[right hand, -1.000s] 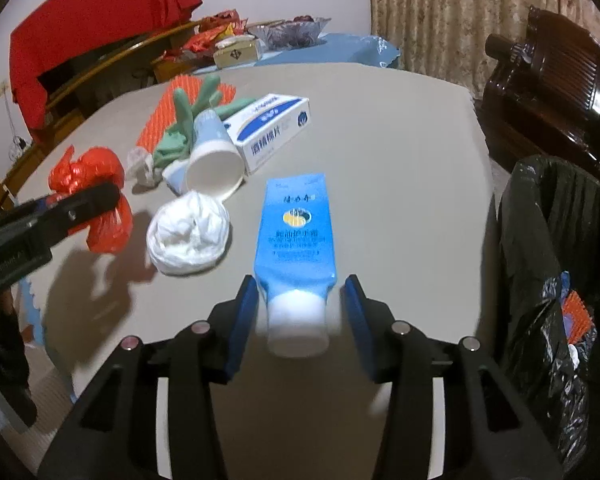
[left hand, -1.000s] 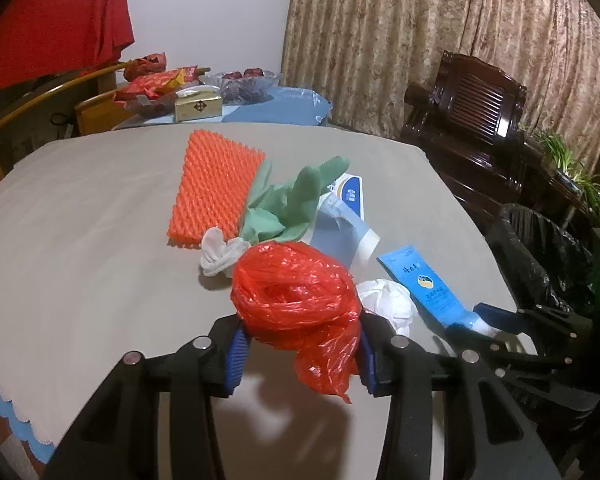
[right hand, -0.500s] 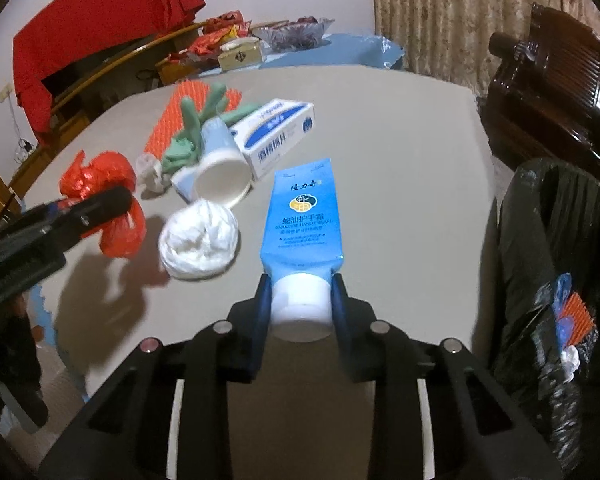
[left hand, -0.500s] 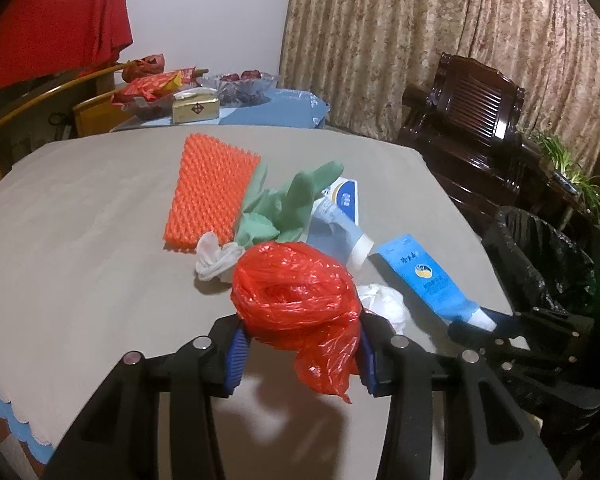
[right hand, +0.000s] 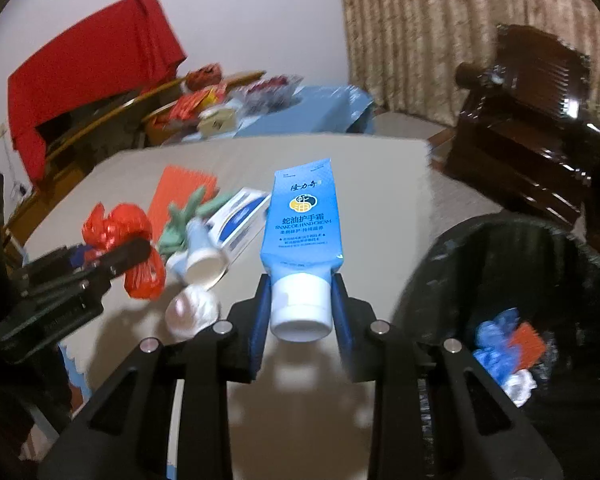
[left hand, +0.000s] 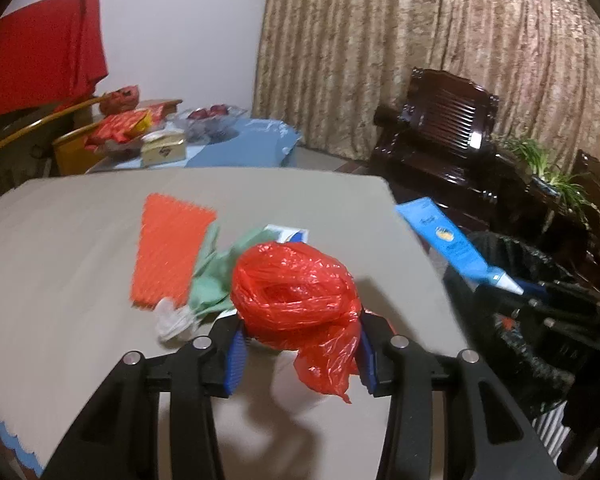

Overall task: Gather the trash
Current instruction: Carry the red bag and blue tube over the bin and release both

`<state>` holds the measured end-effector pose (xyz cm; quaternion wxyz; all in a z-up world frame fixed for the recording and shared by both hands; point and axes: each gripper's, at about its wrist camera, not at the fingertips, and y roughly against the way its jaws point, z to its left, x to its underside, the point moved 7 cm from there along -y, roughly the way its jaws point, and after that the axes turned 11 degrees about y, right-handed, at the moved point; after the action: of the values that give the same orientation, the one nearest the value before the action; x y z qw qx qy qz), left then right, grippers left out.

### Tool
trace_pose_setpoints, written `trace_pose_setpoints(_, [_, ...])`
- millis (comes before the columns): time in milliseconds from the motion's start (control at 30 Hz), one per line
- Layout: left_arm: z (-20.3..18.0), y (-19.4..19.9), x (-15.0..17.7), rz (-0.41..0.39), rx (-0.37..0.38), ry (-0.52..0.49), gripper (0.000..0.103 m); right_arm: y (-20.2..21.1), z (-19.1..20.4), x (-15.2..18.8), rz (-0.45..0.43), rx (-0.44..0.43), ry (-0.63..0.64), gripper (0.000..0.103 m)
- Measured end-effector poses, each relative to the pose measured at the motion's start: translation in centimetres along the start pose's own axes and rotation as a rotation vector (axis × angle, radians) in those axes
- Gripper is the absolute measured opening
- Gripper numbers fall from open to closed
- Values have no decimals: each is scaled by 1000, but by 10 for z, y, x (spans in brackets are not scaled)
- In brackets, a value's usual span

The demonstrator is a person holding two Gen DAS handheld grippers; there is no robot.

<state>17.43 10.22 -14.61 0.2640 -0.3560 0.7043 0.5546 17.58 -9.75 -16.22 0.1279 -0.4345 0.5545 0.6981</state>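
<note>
Plainly, the left tool (left hand: pixel 300 356) pinches a crumpled red plastic bag (left hand: pixel 294 290) clear above the bench (left hand: pixel 60 248), ready for carrying to the bin. The right tool (right hand: pixel 300 308) clamps a blue hand-cream tube (right hand: pixel 302 220) by its white cap, lifted beside the black-lined trash bin (right hand: pixel 500 240) that already holds scraps.

The left gripper (left hand: pixel 300 350) clamps a crumpled red plastic bag (left hand: pixel 294 294) above the counter (left hand: pixel 60 240), near an orange mesh sheet (left hand: pixel 168 250) and green glove (left hand: pixel 212 280).
</note>
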Motion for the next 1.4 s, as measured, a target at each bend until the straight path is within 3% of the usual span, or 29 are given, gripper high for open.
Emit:
trace_pose_setpoints(367, [-93,-6,-18,-20,154,-79,44,63,-83,-9,-70,161,-76,28])
trace_pose_setpoints(833, [-224,-32,-6,19,346,-199,44,115,-175,55,-30,360,-197,28])
trace_pose_setpoints(1200, [-283,-55,10,79,440,-239,48,117,-215,87,3,429,-255,30])
trace_pose_setpoints(1233, [-285,-57,11,87,450,-235,52,118,-218,89,1,438,-258,32])
trace_pose_setpoints(1333, [-283,-62,11,115,467,-217,63,121,-225,95,4,471,-262,57])
trace_pose_setpoints(1400, [-279,-61,10,117,470,-201,73,124,-227,98,-1,488,-265,64])
